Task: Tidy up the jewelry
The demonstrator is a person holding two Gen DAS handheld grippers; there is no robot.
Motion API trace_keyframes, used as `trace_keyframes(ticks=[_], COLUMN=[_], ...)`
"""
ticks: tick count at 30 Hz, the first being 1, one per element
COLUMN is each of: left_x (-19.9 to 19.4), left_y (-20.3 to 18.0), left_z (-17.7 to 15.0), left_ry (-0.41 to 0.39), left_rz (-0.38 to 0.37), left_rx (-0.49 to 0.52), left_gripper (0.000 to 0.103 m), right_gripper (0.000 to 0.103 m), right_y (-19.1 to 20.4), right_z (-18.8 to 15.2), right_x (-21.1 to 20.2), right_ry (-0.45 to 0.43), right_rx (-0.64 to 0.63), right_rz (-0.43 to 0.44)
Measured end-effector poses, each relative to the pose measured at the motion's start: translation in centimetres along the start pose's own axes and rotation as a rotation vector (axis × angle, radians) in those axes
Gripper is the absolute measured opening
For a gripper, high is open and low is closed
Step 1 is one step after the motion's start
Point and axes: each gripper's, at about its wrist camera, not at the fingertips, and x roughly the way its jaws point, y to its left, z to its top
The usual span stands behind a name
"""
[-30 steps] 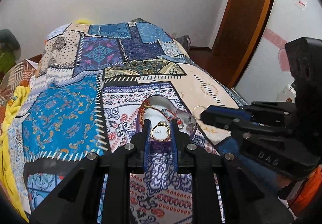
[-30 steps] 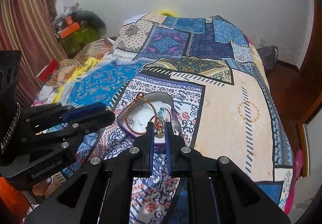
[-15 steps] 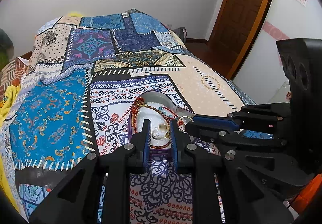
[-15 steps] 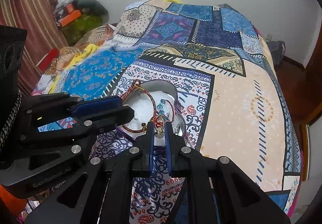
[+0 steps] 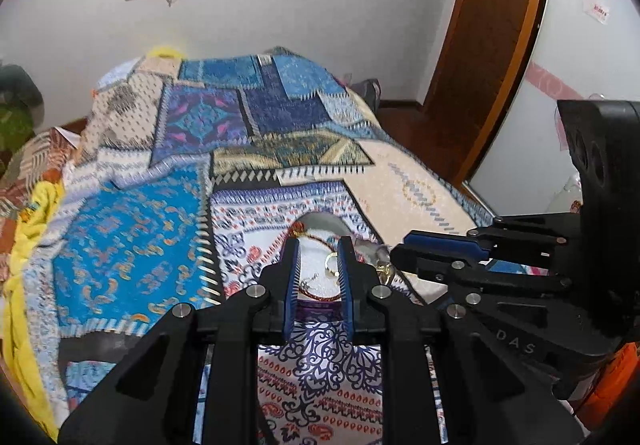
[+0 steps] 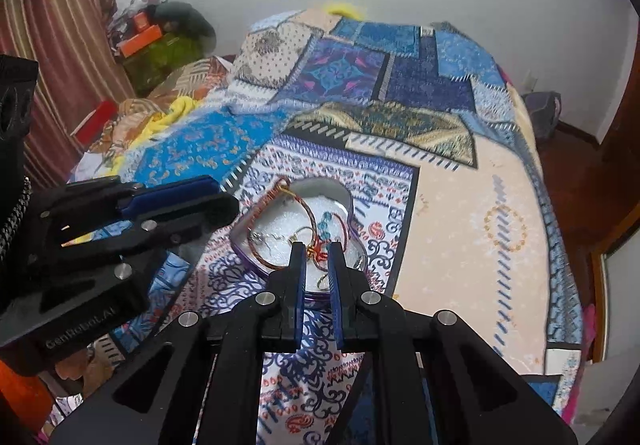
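- i'm mid-sort over the heart-shaped tin (image 6: 347, 201) on the bedspread (image 6: 460, 229).
- right gripper (image 6: 316, 246) is nearly pressed together. left gripper (image 5: 319, 241) is narrowly apart with a gold ring (image 5: 331, 264) between its fingers; i cannot tell if it's pinched.
- next, i think: lower pieces gently into the tin.

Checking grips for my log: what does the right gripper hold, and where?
Right gripper pinches a small gold hoop by its upper edge, apparently.

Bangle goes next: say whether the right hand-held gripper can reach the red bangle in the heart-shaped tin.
Probably yes. The right hand-held gripper hangs over the open tin, and the red bangle lies uncovered beside its tips; the left hand-held gripper crowds that side, though.
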Motion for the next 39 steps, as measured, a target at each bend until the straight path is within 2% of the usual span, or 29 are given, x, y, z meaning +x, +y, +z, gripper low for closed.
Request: trace_keyframes(ticks=[8, 18, 20, 22, 23, 25, 26, 27, 28, 29, 30, 32, 34, 36, 39], left_x=[-8.2, -20.5, -22.4, -23.7, -24.6, -25.5, -25.7, -26.0, -26.1, -26.4, -26.5, -26.6, -26.8, -26.9, -26.9], left_y=[-1.7, -5.6, -6.5, -7.2, -7.6, -8.1, -8.2, -8.3, -8.3, -8.3, -8.3, -8.4, -8.4, -8.3, -8.2], left_z=[1.6, 1.1, 0.7, 0.2, -0.2, -0.7, -0.8, -1.0, -1.2, -1.5, -1.6, -1.9, -2.1, -2.2, -2.4], left_ry=[-0.172, -0.451, -0.503, -0.538, -0.564, -0.591, -0.6, -0.606, -0.613, -0.627, -0.635, -0.639, -0.635, -0.631, -0.626], left_rz=[0.05, 0.109, 0.126, 0.147, 0.163, 0.184, 0.193, 0.198, 0.203, 0.219, 0.232, 0.251, 0.248, 0.245, 0.249], left_rx=[0.022, 0.072, 0.088, 0.092, 0.093, 0.09, 0.083, 0.076, 0.067, 0.056, 0.051, 0.047, 0.041, 0.032, 0.023], left_gripper=[0.017, 0.018, 0.021, 0.039, 0.044, 0.059, 0.064, 0.075, 0.088, 0.093, 0.098, 0.098, 0.098, 0.098, 0.098], right_gripper=[0.012, 0.012, 0.013, 0.013, 0.016, 0.031, 0.051, 0.068, 0.074, 0.081, 0.084, 0.085, 0.091, 0.102, 0.102], right_y=[1.9, 5.8, 6.6, 7.2, 7.5, 8.0, 8.0, 8.2, 8.3, 8.4, 8.6, 8.9, 8.9, 9.1, 9.1], right_z=[0.8, -0.5, -1.2, -1.9, -2.2, -2.8, -3.0, -3.3, -3.5, -3.6, -3.7, -3.8, -3.7, -3.8, -4.3], right_x=[-7.0, -20.6, -22.4, -23.9, -24.5, -25.2, -25.4, -25.6, -25.7, -25.7, -25.7, -25.7, -25.5, -25.5, -25.6], right_ry=[-0.16, -0.526, -0.585, -0.633, -0.654, -0.689, -0.702, -0.722, -0.743, -0.755, -0.759, -0.765, -0.766, -0.772, -0.77], right_rx=[-0.015, -0.019, -0.018, -0.013, -0.009, -0.003, 0.001, 0.008, 0.017, 0.021, 0.02, 0.021, 0.024, 0.03, 0.028], right_rz=[-0.049, -0.137, -0.158, -0.175, -0.187, -0.215, -0.225, -0.234, -0.244, -0.256, -0.266, -0.286, -0.294, -0.314, -0.33])
